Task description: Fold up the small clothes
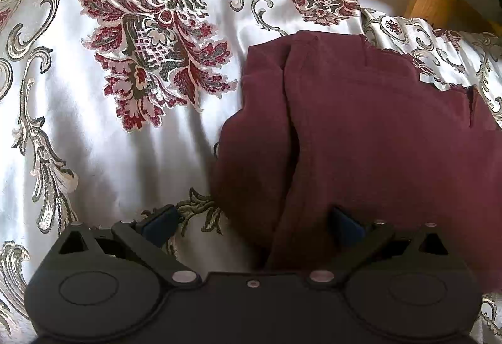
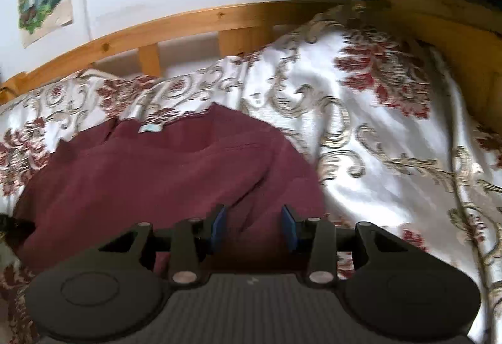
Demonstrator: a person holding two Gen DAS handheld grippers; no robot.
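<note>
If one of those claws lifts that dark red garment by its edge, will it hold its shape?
Probably not: the maroon garment already lies in soft folds and creases, so it would likely droop. It looks light. The satin bedspread beneath looks glossy, so pushing may slide it rather than bunch it.

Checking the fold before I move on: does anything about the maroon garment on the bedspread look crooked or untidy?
Yes. The maroon garment is bunched, not flat: a deep crease runs down its left part in the left wrist view, and its far edge is uneven. A pale label pokes out at the top. The bedspread is rumpled too.
</note>
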